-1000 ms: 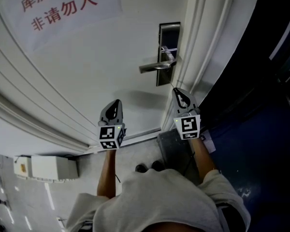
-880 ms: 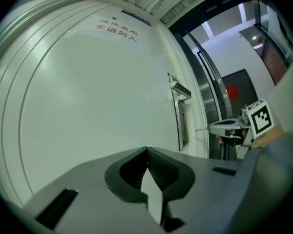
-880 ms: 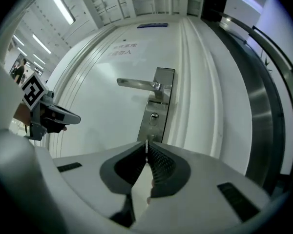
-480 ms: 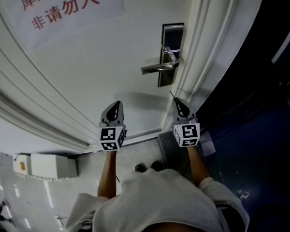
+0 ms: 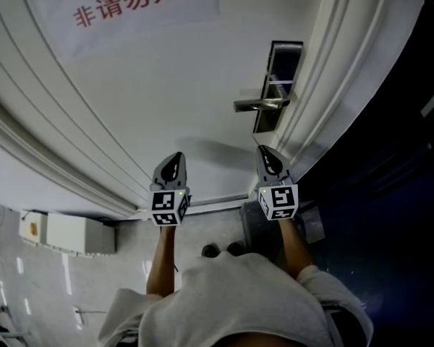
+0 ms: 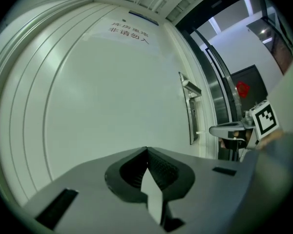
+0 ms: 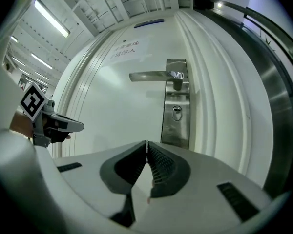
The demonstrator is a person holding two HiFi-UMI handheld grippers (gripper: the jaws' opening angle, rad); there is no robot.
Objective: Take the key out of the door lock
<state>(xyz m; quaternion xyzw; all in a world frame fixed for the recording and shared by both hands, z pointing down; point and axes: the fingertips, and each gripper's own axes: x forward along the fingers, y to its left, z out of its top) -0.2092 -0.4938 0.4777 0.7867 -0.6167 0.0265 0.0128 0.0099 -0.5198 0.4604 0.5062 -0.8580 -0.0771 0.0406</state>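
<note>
The steel lock plate [image 5: 278, 85] with its lever handle [image 5: 260, 105] sits on the white door's right edge. In the right gripper view the keyhole [image 7: 177, 112] below the handle [image 7: 151, 75] shows no key. My right gripper [image 5: 264, 150] hangs below the plate, apart from it, jaws shut [image 7: 146, 143]. In the left gripper view a thin pale sliver, which looks like the key [image 6: 200, 132], sticks out of its tip. My left gripper [image 5: 177, 154] is shut and empty [image 6: 147, 150], pointing at the bare door panel left of the lock.
A paper notice [image 5: 123, 6] with red characters is stuck on the door's upper left. The moulded door frame [image 5: 325, 71] and a dark opening lie to the right. A white box [image 5: 72, 233] and a dark block [image 5: 264, 226] rest on the floor.
The right gripper has drawn back and down from the lock plate, widening the gap. The head view has shifted, so the lock appears further right. The left gripper has stayed put.
</note>
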